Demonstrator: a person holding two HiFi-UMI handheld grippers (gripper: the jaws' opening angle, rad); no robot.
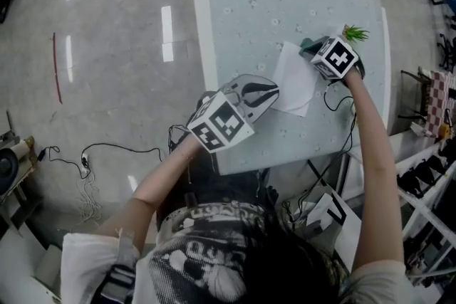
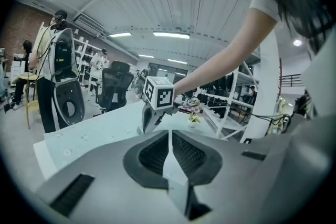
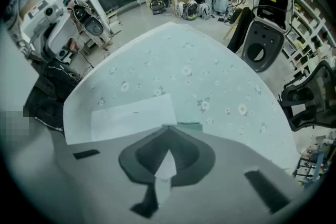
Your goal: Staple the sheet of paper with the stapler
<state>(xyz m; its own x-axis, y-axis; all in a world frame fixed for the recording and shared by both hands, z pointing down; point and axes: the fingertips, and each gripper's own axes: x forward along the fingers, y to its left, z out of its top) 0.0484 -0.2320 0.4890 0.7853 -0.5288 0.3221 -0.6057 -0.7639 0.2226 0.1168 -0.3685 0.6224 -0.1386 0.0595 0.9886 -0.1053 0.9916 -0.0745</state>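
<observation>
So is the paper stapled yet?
Not sure yet. Done: the sheet of paper lies with a corner by the teal stapler. In hand: the left gripper seems to pinch the sheet's near edge, and the right gripper, jaws shut, points down at the stapler. Left: no staple shows, so the pressing may be unfinished.

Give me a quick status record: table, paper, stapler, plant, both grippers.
table: floral cloth
sheet of paper: lying on the table
stapler: teal, at the sheet's far corner, under the right gripper
plant: small, green, beyond the stapler
left gripper: jaws closed at the sheet's near edge, apparently pinching it
right gripper: jaws together, pointing down at the stapler
</observation>
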